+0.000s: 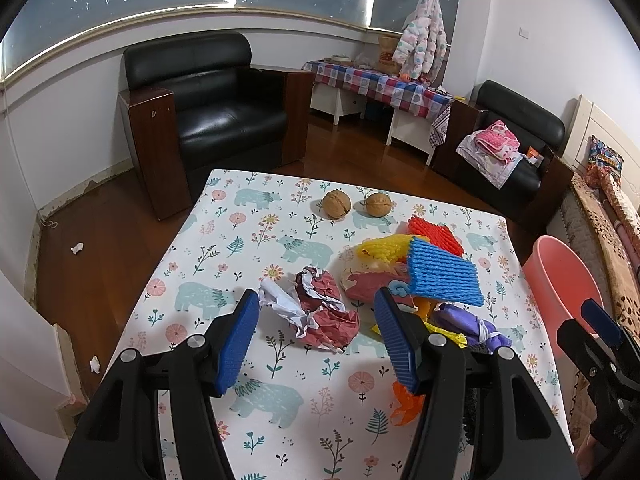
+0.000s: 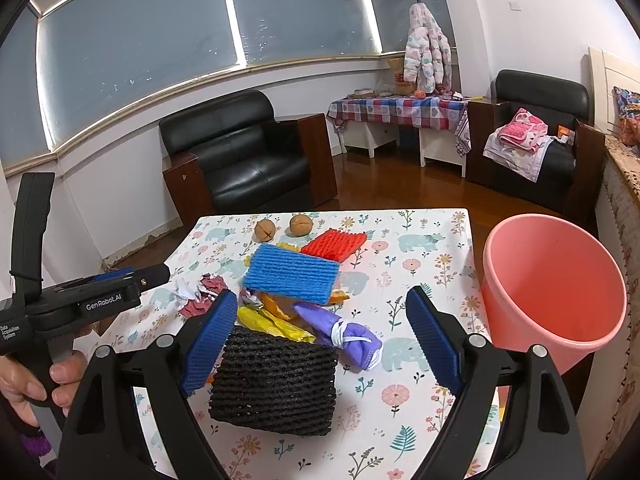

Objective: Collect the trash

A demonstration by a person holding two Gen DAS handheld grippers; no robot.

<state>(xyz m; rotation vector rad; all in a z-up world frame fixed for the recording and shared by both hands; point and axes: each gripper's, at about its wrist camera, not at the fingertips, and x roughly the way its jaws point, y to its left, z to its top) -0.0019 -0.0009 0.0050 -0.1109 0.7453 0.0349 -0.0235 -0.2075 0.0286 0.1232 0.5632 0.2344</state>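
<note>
Lying mid-frame on the floral worktop (image 1: 224, 240): crumpled red-and-white paper (image 1: 316, 312), beside a heap of blue foam net (image 2: 292, 274), red net (image 2: 334, 244), yellow wrapper (image 2: 272, 322), purple bundle (image 2: 344, 336) and black net (image 2: 276, 384). Hovering with nothing gripped: left tongs (image 1: 316, 340), spread wide around the paper; right tongs (image 2: 320, 344), spread over the heap. Probably lining up a first pick. Next: closing on one piece, then carrying it to the pink bucket (image 2: 560, 344) at right.

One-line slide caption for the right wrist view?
Open right tool poised over black foam net, pink bin waiting beside table.
</note>
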